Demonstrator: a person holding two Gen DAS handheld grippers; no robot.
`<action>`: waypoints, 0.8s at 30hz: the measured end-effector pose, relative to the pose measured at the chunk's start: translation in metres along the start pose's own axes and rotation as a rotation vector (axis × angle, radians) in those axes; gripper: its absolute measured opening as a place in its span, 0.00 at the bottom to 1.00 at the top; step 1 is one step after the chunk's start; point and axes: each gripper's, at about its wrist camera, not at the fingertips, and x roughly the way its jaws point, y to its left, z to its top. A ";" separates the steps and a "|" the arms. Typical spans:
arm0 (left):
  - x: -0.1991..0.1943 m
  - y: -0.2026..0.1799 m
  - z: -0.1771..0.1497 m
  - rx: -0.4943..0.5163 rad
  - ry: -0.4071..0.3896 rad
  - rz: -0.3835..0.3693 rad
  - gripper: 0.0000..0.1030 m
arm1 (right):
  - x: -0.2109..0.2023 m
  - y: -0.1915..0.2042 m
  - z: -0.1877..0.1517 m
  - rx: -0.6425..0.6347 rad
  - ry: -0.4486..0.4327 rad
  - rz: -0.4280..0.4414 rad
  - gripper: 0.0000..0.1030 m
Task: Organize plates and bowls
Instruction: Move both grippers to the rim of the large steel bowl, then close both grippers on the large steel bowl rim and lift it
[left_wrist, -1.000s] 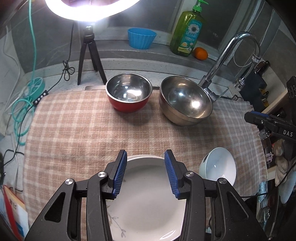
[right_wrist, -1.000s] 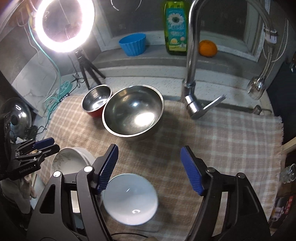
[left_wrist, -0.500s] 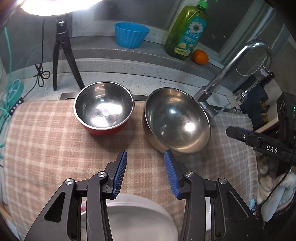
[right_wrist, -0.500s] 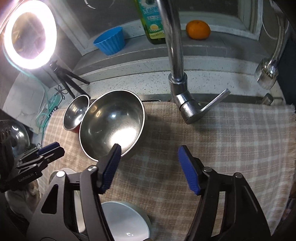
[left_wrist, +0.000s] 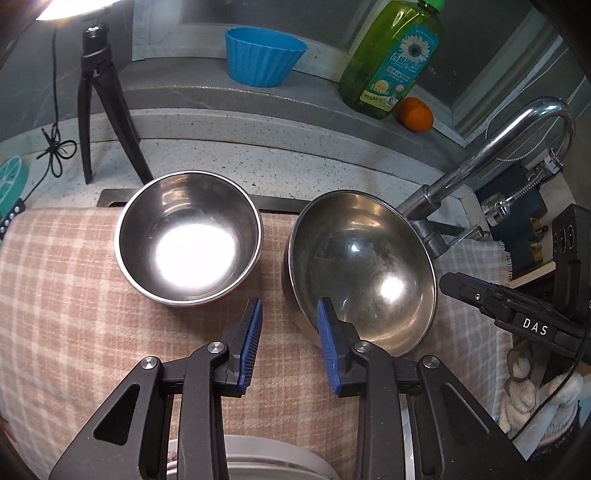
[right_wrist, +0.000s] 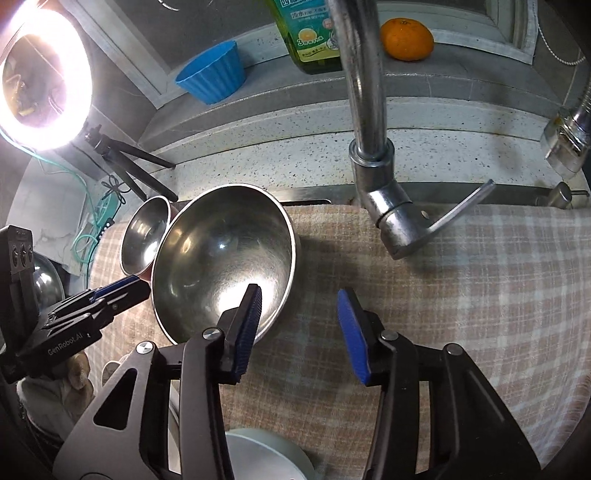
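Both grippers, closing, straddled the big bowl's near rim, empty; thin, slippery steel.

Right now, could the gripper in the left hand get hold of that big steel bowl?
Probably yes. The left gripper sits open astride the near rim of the big steel bowl, nothing blocking it; its jaws have just been closing.
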 end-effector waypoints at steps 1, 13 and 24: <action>0.002 0.000 0.001 -0.001 0.004 -0.002 0.27 | 0.002 0.001 0.001 0.000 0.004 0.000 0.41; 0.022 0.000 0.005 -0.019 0.044 -0.035 0.17 | 0.025 0.003 0.005 0.008 0.053 -0.016 0.22; 0.023 -0.002 0.003 -0.013 0.051 -0.031 0.15 | 0.024 0.017 0.005 -0.026 0.063 -0.041 0.14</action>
